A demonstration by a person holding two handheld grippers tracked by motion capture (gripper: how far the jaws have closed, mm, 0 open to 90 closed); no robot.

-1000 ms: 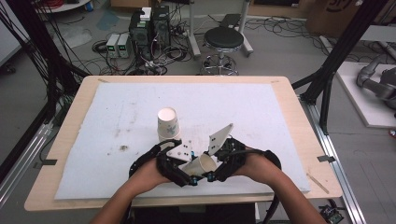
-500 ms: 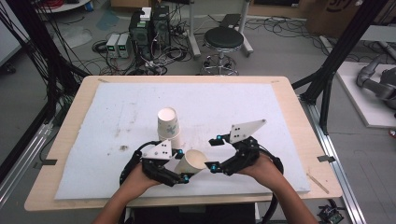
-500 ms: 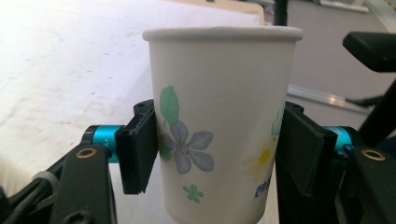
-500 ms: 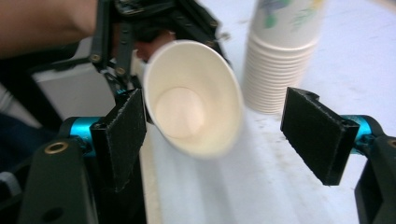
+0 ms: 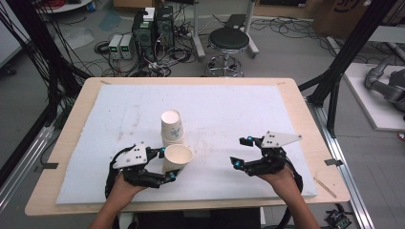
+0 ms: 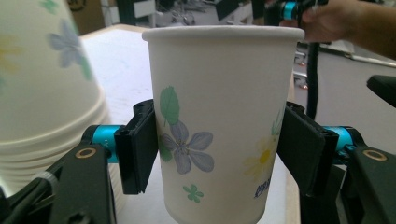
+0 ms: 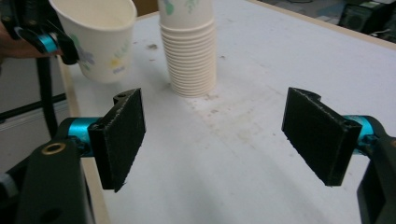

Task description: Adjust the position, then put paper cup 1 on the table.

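The left gripper (image 5: 165,164) holds a single paper cup (image 5: 177,157) upright, jaws pressed on its sides, just beside the cup stack (image 5: 172,126). The right gripper (image 5: 242,151), jaws just opened wide and empty, stands well apart. Separation appears complete; next, probably, set the cup on the white mat (image 5: 229,109).

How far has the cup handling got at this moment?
Done: one paper cup is off the upside-down cup stack and stands mouth up. In hand: the left hand-held gripper clamps it; the right hand-held gripper has just opened, empty, off to the side. Left: setting the cup down; the stack holds many more.
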